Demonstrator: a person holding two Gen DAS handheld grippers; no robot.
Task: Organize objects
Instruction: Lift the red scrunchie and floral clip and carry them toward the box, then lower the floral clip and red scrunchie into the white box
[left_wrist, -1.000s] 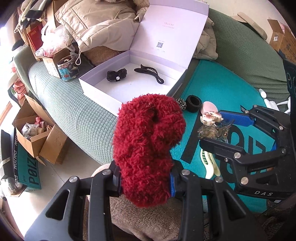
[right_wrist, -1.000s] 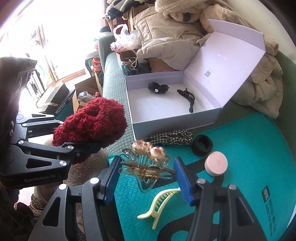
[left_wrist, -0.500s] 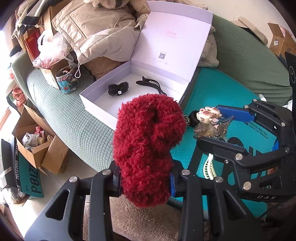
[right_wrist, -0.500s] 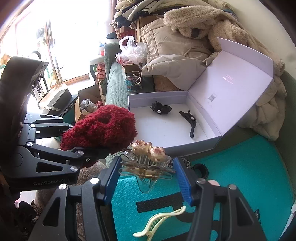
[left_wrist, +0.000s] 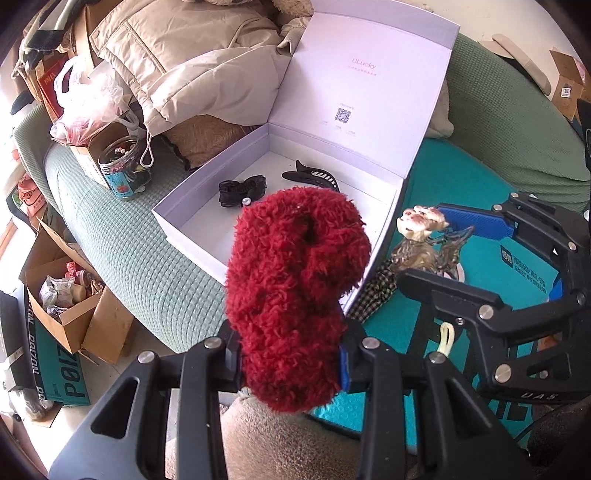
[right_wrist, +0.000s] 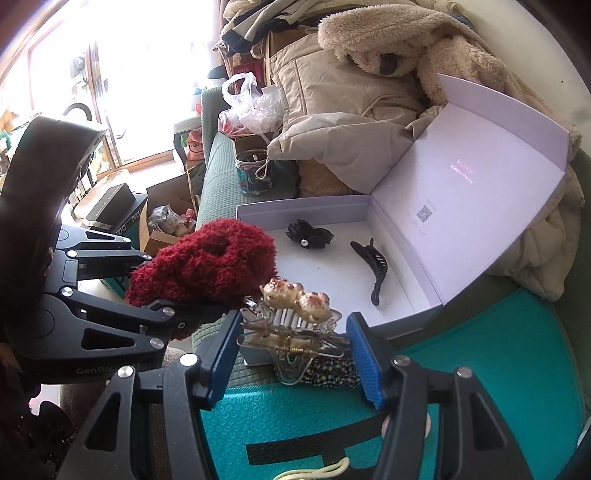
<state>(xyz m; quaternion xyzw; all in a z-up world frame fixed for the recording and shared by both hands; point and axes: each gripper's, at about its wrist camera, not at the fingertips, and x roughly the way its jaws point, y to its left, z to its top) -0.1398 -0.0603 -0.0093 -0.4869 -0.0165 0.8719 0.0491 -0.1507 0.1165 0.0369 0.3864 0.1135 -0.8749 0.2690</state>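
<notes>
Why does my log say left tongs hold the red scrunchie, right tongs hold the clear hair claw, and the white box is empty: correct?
Not quite: the white box is not empty. The right wrist view shows a black bow clip and a black hair claw inside. Red scrunchie and clear hair claw are held as stated.

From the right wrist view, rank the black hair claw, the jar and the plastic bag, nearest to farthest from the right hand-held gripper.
1. Black hair claw, inside the box, just ahead.
2. Jar, beyond the box, left.
3. Plastic bag, behind the jar, farthest back.
</notes>
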